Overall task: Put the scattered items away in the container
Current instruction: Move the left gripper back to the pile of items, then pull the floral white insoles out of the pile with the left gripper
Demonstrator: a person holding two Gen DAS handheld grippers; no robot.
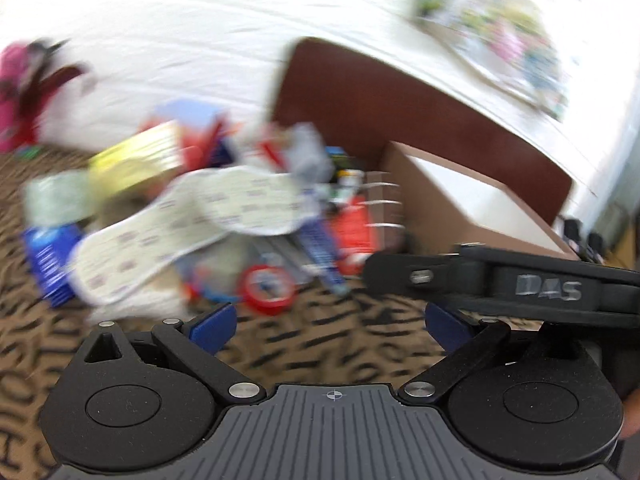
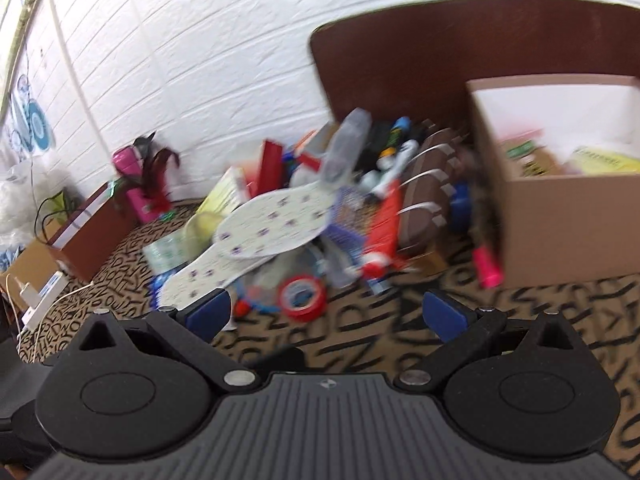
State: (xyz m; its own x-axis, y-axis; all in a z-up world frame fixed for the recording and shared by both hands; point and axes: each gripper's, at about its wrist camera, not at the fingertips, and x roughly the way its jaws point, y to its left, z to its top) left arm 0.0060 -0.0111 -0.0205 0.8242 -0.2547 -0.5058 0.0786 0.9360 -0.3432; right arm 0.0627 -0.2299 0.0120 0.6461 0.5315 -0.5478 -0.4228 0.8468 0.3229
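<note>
A pile of scattered items lies on a letter-patterned cloth: two patterned insoles [image 1: 180, 232] [image 2: 272, 220], a red tape roll [image 1: 266, 290] [image 2: 302, 294], a yellow box [image 1: 136, 156], a clear bottle [image 2: 346, 140] and a brown football [image 2: 428, 188]. A cardboard box [image 1: 448, 216] [image 2: 560, 220] stands to the right and holds a few items. A pink marker [image 2: 486, 266] leans at its base. My left gripper [image 1: 328, 322] is open and empty, short of the pile. My right gripper [image 2: 328, 314] is open and empty, near the tape roll. Both views are blurred.
A dark brown board [image 2: 460, 52] stands behind the box against a white brick wall [image 2: 180, 40]. A pink bottle with feathers [image 2: 136, 176] and a small brown box [image 2: 92, 224] sit at the left. The right gripper's black body [image 1: 520, 284] crosses the left view.
</note>
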